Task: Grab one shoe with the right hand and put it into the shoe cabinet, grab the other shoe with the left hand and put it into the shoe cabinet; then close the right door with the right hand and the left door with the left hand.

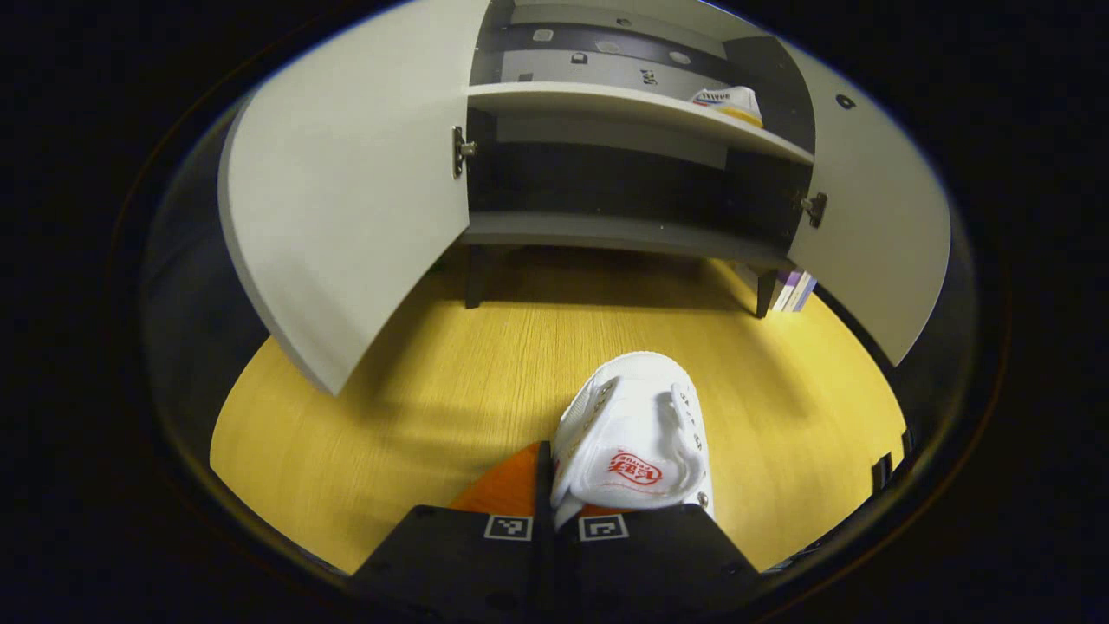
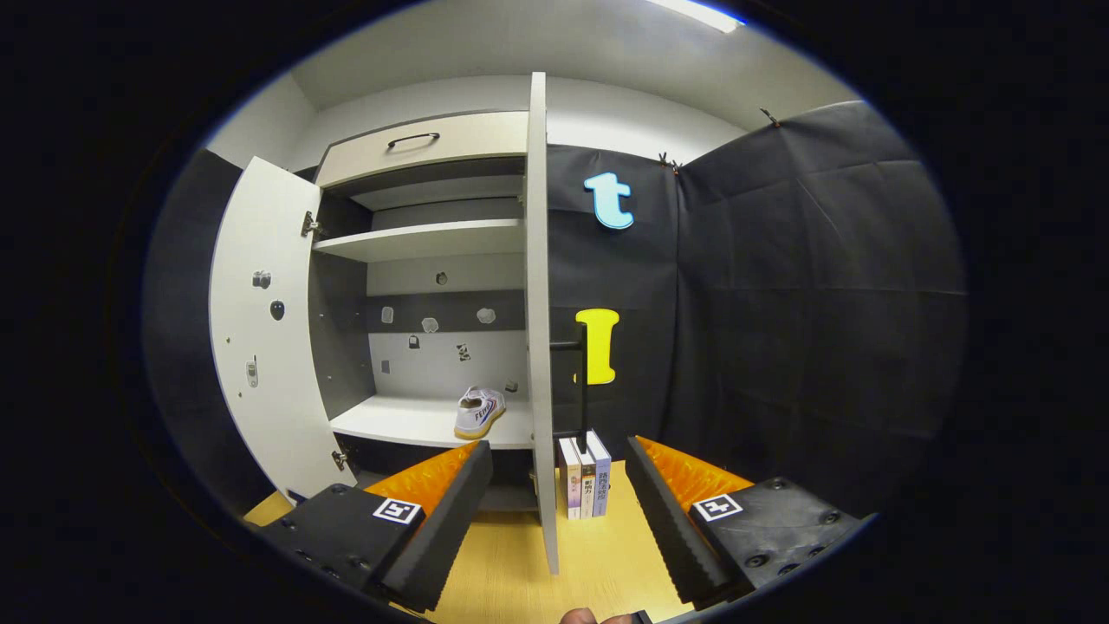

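Observation:
A white shoe with a red logo hangs over the yellow wooden floor, and my left gripper is shut on its near edge. Ahead of it stands the shoe cabinet with its left door and right door swung wide. The other white shoe lies on a shelf at the right. In the right gripper view that shoe rests on the lower shelf. My right gripper is open and holds nothing, just before the edge-on right door; the left door stands open.
A few upright books stand on the floor beside the cabinet's right side, also seen as books behind the right door. A drawer with a handle tops the cabinet. Black cloth wall closes the right side.

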